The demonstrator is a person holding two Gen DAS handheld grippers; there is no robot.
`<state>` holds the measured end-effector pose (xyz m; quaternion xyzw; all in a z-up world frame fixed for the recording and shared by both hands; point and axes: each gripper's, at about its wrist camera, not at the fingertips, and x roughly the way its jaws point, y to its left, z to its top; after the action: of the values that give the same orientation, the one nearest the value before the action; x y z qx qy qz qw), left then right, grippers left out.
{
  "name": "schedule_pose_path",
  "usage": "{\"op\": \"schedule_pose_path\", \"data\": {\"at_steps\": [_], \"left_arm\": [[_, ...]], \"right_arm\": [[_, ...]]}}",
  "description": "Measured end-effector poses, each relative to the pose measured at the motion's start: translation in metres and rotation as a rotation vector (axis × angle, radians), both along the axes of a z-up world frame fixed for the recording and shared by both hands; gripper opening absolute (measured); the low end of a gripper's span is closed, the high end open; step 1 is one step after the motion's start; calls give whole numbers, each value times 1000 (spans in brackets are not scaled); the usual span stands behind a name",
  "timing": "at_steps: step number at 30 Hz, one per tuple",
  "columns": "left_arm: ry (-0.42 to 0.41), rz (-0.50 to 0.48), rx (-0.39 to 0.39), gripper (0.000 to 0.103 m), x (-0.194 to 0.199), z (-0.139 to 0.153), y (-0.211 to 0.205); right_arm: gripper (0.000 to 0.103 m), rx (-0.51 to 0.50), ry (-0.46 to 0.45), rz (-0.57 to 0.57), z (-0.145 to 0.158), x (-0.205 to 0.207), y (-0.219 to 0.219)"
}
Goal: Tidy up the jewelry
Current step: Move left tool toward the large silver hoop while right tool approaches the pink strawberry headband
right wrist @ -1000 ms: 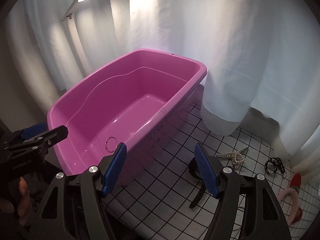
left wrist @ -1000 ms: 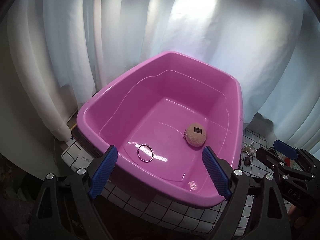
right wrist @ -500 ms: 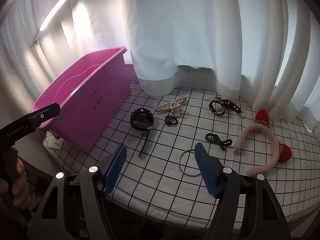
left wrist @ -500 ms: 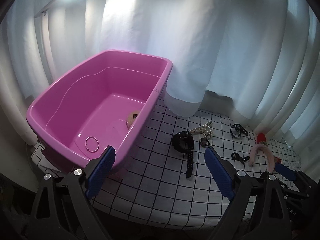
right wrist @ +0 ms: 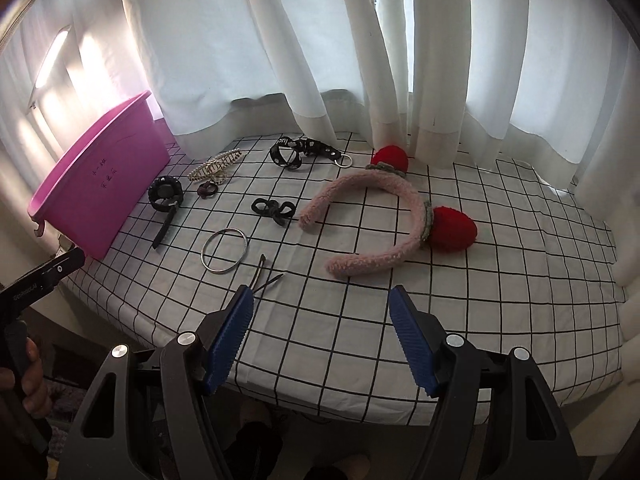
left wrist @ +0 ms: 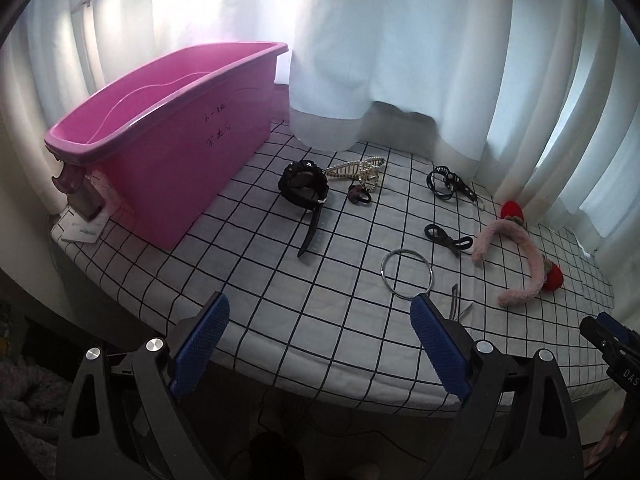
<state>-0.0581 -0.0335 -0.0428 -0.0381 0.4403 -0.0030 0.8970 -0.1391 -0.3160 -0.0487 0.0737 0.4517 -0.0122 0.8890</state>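
Observation:
Jewelry lies spread on a checked cloth. A silver bangle [left wrist: 408,276] [right wrist: 224,250] rests nearest both grippers, with a thin dark hair clip [right wrist: 266,276] beside it. Farther back are a black watch [left wrist: 304,186] [right wrist: 165,196], a pearl claw clip [left wrist: 356,168] [right wrist: 214,167], black hair ties [left wrist: 446,236] [right wrist: 274,208] and a pink fluffy headband [left wrist: 516,256] [right wrist: 384,216] with red strawberries. The pink tub [left wrist: 168,136] [right wrist: 100,184] stands at the left. My left gripper [left wrist: 320,344] is open above the table's front edge, nothing between its fingers. My right gripper [right wrist: 320,340] is also open and holds nothing.
White curtains hang along the back and right, their hems on the cloth. A black strap with a metal ring [left wrist: 450,182] [right wrist: 304,152] lies near the curtain. The table's front edge [left wrist: 280,384] runs just beyond my fingertips. A hand grips the left tool's handle [right wrist: 24,364].
Both views have swung from over the pink tub rightward to the checked cloth; the tub now sits at the left and the jewelry lies ahead. Both grippers stay open and without load.

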Motion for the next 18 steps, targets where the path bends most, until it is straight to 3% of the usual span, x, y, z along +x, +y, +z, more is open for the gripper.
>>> {"op": "schedule_pose_path", "data": {"at_steps": [8,14,18], "left_arm": [[26,23,36,91,-9,-7,-28],[28,-33,56,91,17,-20,-50],[55,-57,28,91,39,-35,-63]], "right_arm": [[67,27,-4,8,-6,2,-40],[67,23,4,-36,-14,25,-53],[67,22,9,-64,-21,39,-61]]}}
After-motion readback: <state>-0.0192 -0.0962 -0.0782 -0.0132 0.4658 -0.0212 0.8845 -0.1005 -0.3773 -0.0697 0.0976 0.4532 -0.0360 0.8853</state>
